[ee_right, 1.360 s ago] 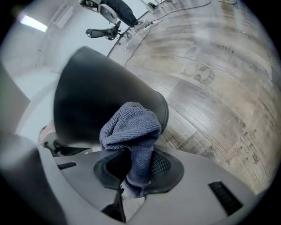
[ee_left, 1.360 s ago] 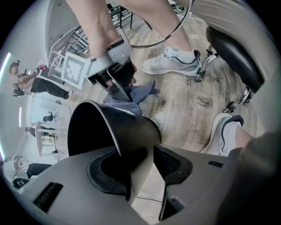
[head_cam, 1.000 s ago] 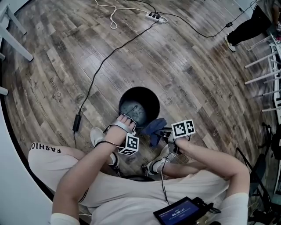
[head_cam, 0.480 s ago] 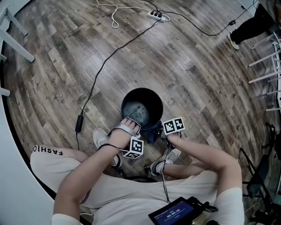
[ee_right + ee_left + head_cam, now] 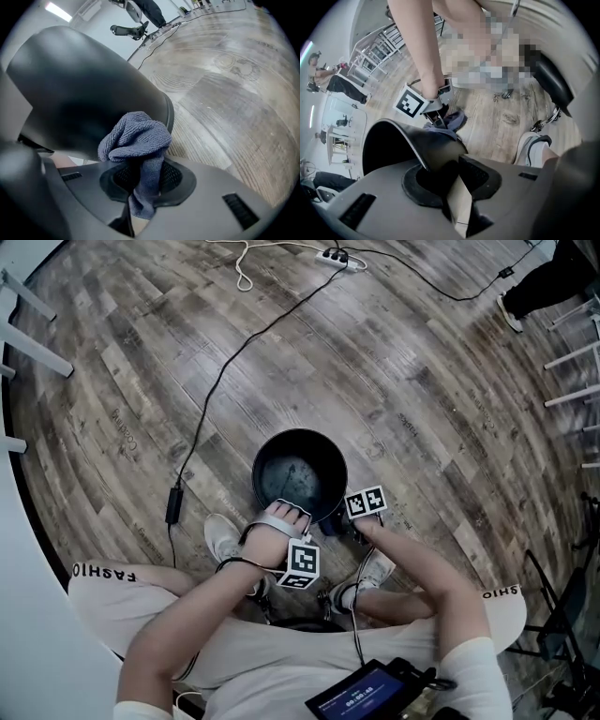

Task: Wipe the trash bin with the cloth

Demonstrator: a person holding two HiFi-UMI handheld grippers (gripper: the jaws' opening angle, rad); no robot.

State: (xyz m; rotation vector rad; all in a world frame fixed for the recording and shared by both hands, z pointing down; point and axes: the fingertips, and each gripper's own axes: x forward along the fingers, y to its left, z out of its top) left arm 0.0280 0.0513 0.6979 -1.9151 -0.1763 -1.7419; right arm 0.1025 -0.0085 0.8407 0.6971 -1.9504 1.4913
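A black round trash bin (image 5: 300, 472) stands upright on the wood floor, just in front of my feet. My left gripper (image 5: 287, 514) is at its near rim; its jaws have just been closing, and in the left gripper view (image 5: 440, 173) the bin's wall (image 5: 393, 145) sits clamped between them. My right gripper (image 5: 343, 521) is low against the bin's right outer side, shut on a bunched blue-grey cloth (image 5: 138, 140). The cloth (image 5: 452, 119) rests against the bin's dark wall (image 5: 79, 89).
A black cable with an adapter (image 5: 174, 505) runs across the floor to a power strip (image 5: 337, 256) at the far edge. White table legs (image 5: 33, 348) stand at left, chair frames (image 5: 572, 343) at right. My shoes (image 5: 223, 535) flank the bin. Another person's leg (image 5: 553, 282) is far right.
My right gripper has dropped with the cloth from beside the rim down along the bin's right side. The left hand has shifted slightly at the near rim.
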